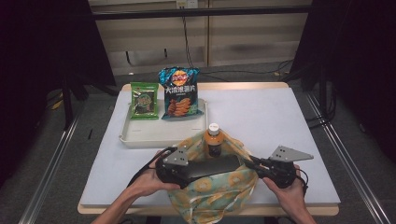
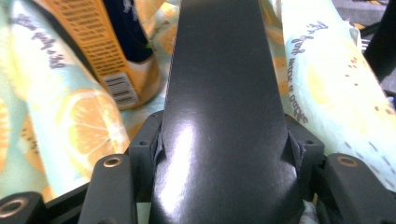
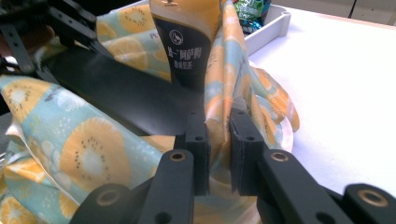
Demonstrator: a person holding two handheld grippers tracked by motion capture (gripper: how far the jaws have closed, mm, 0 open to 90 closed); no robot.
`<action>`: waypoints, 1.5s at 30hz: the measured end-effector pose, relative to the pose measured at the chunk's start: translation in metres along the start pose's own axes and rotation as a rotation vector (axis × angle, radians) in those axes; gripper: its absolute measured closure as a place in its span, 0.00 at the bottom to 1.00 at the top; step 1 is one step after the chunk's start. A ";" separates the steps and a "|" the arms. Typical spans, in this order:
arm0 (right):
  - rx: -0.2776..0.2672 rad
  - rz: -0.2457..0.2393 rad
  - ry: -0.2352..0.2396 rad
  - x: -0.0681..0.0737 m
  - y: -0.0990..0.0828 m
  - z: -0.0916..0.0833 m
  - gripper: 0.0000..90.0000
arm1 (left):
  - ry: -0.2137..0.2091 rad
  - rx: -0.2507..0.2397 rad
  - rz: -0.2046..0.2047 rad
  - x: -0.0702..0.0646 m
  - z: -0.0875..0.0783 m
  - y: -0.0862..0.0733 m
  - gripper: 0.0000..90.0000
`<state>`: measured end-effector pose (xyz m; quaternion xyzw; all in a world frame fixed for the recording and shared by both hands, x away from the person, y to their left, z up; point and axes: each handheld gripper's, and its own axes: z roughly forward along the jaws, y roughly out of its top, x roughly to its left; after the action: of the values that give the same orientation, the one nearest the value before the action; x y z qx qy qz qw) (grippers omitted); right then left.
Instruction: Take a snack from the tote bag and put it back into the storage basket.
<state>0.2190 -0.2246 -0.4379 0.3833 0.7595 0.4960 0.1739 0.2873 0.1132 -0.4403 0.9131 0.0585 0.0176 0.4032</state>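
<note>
A cloth bag (image 1: 219, 186) printed with lemon slices lies open at the table's front edge. Inside it stands a bottle (image 1: 214, 140) with an orange label and a white cap. My left gripper (image 1: 189, 169) is shut on the left end of a flat black box (image 1: 212, 166), which reaches across the bag's mouth beside the bottle. In the left gripper view the box (image 2: 219, 116) sits between the jaws, with the bottle (image 2: 116, 60) to its left. My right gripper (image 1: 246, 162) pinches the bag's right rim; the fabric (image 3: 93, 149) is squeezed between its pads (image 3: 198, 140).
A white tray (image 1: 140, 135) behind the bag carries a green snack pack (image 1: 144, 99) and a blue chip bag (image 1: 180, 93). The white table top (image 1: 280, 121) stretches to the right. Dark curtains flank the table.
</note>
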 end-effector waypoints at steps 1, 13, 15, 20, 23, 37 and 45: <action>0.000 0.000 0.000 0.000 0.000 0.000 0.88 | -0.006 -0.013 -0.007 0.001 -0.001 0.000 0.48; 0.022 -0.011 -0.011 0.001 -0.002 0.001 0.89 | -0.019 -0.127 -0.061 0.004 -0.017 0.004 0.48; 0.024 -0.012 -0.011 -0.001 -0.002 0.001 0.88 | -0.023 -0.143 -0.068 0.005 -0.018 0.006 0.48; 0.034 -0.020 -0.017 -0.002 -0.003 0.004 0.85 | -0.026 -0.171 -0.078 0.006 -0.020 0.011 0.48; 0.032 -0.026 -0.025 -0.001 -0.003 0.004 0.84 | -0.030 -0.191 -0.078 0.007 -0.023 0.016 0.48; 0.013 -0.050 -0.031 0.000 -0.002 0.002 0.69 | -0.020 -0.253 -0.087 0.009 -0.036 0.030 0.48; -0.010 -0.023 0.017 -0.001 -0.002 -0.001 0.55 | -0.025 -0.254 -0.092 0.011 -0.039 0.032 0.48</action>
<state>0.2184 -0.2263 -0.4393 0.3692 0.7628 0.5012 0.1751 0.2983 0.1216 -0.3902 0.8511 0.0925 -0.0047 0.5167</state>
